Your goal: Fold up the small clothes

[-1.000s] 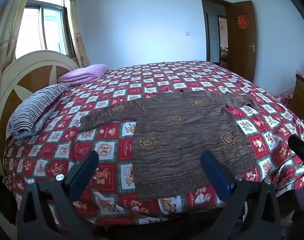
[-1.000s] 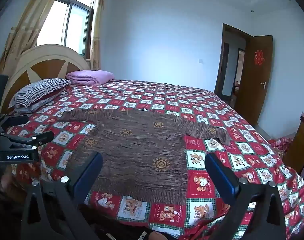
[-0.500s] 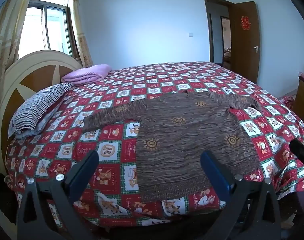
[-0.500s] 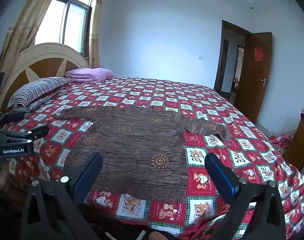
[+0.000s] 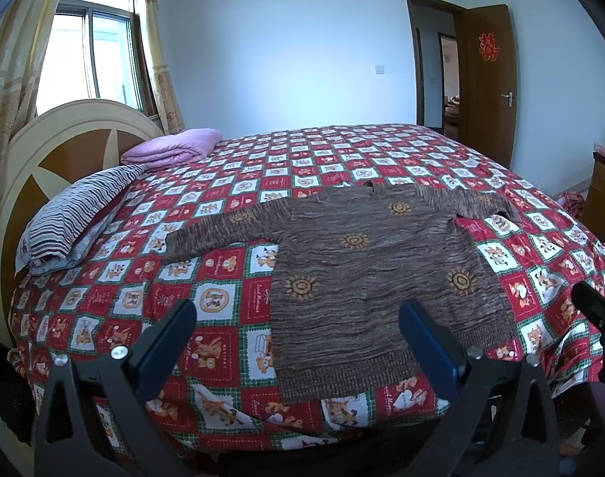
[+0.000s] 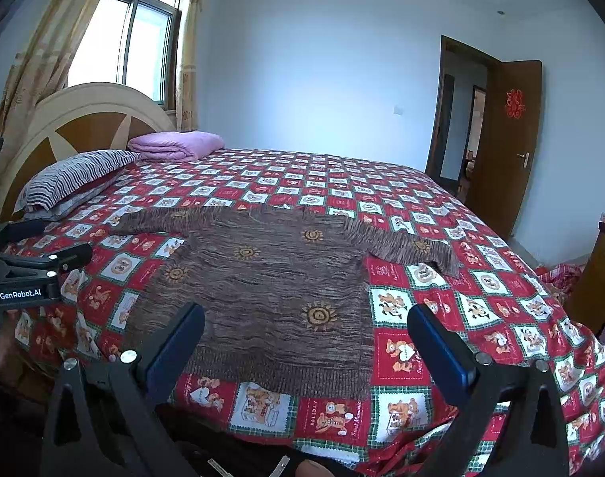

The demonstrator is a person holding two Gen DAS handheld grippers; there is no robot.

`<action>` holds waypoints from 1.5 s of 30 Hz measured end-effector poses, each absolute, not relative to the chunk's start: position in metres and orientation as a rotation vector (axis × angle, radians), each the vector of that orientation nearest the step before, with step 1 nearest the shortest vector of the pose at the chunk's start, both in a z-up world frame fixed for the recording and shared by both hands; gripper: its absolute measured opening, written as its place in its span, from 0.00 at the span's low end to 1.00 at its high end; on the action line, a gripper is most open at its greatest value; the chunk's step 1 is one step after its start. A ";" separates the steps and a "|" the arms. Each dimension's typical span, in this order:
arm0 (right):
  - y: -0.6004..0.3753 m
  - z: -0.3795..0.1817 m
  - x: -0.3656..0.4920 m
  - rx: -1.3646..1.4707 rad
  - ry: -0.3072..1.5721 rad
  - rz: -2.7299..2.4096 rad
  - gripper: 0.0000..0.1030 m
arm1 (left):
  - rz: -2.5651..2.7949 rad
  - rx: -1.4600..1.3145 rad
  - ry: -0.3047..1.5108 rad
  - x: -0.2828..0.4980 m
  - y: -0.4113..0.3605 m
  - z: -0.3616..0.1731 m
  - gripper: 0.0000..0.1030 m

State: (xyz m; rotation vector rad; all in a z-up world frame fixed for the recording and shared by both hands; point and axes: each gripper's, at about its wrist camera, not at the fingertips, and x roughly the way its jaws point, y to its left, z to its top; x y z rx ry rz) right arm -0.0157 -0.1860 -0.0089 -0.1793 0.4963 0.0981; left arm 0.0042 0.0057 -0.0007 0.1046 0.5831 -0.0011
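Sweater (image 5: 366, 274) lies flat at the bed's (image 5: 223, 310) near edge, sleeves spread, hem toward the grippers. Since a second ago both views sit slightly higher and closer; cloth unmoved, so folding has not begun. Left gripper (image 5: 298, 330) and right gripper (image 6: 306, 334) hover short of the hem, jaws wide, empty. Knit is brown, streaked, ribbed at hem; sun motifs.

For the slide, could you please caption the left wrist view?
Open left gripper above a brown sweater spread flat on the bed.
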 end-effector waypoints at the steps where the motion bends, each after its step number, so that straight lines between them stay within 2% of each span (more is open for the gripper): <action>1: -0.186 -0.009 -0.016 -0.179 0.497 0.098 0.99 | -0.001 0.104 0.583 0.004 0.006 -0.001 1.00; 45: -0.183 -0.016 -0.015 -0.179 0.515 0.105 0.99 | 0.000 0.099 0.582 0.003 0.008 -0.002 1.00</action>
